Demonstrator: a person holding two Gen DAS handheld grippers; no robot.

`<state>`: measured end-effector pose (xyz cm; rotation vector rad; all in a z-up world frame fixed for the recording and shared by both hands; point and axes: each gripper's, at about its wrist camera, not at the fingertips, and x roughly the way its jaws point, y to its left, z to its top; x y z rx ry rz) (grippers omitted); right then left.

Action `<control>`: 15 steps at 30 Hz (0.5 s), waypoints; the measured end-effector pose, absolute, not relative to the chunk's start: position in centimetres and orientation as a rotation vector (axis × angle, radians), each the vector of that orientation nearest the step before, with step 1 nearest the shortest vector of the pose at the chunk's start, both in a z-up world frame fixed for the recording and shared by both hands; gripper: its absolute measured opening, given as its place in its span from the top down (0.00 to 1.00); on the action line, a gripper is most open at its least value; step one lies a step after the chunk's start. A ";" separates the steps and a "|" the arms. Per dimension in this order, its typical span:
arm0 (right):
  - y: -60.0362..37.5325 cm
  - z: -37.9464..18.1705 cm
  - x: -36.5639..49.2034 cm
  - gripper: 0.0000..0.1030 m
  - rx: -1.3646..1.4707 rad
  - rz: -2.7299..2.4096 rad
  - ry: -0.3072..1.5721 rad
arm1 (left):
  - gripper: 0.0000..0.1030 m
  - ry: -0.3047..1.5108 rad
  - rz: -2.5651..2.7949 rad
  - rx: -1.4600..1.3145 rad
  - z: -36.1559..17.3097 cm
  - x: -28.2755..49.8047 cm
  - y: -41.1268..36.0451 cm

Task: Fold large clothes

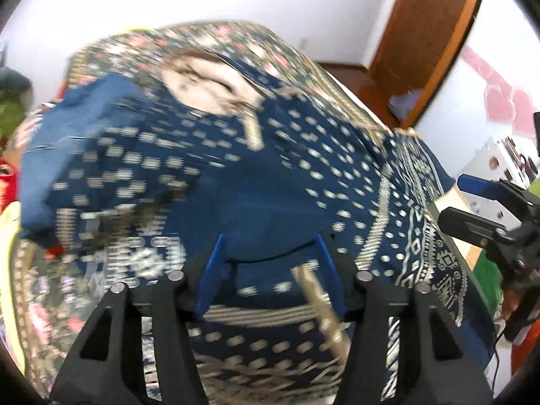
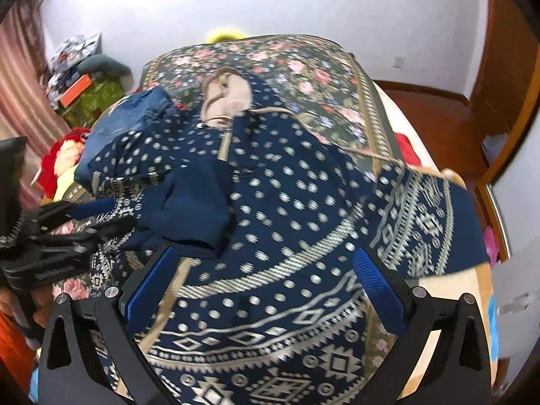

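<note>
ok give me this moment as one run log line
stage: mid-fold | garment: navy patterned, spread on floral bedspread | left gripper: open over cloth | right gripper: open, nothing held

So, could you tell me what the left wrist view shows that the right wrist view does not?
Only the left wrist view shows the left gripper from behind, jaws apart over dark blue cloth, and pink heart shapes on the wall at right.

Only the right wrist view shows the right gripper from behind, jaws wide apart with nothing pinched, a folded sleeve lying across the garment, and a pink curtain at left.

Both show the navy patterned garment spread on the floral bedspread, and the wooden door.
</note>
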<state>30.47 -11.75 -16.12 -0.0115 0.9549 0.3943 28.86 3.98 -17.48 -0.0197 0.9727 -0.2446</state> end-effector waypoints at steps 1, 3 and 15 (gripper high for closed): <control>-10.9 -16.0 30.5 0.00 -0.028 0.411 0.953 | 0.45 0.957 -0.223 -0.020 -17.0 28.3 5.1; -9.5 -16.0 30.7 0.00 -0.053 0.432 0.956 | 0.42 0.938 -0.170 -0.024 -16.5 27.4 7.5; 1.9 -19.6 32.5 0.00 -0.314 0.606 1.049 | 0.42 0.993 0.062 -0.142 -21.1 22.8 18.8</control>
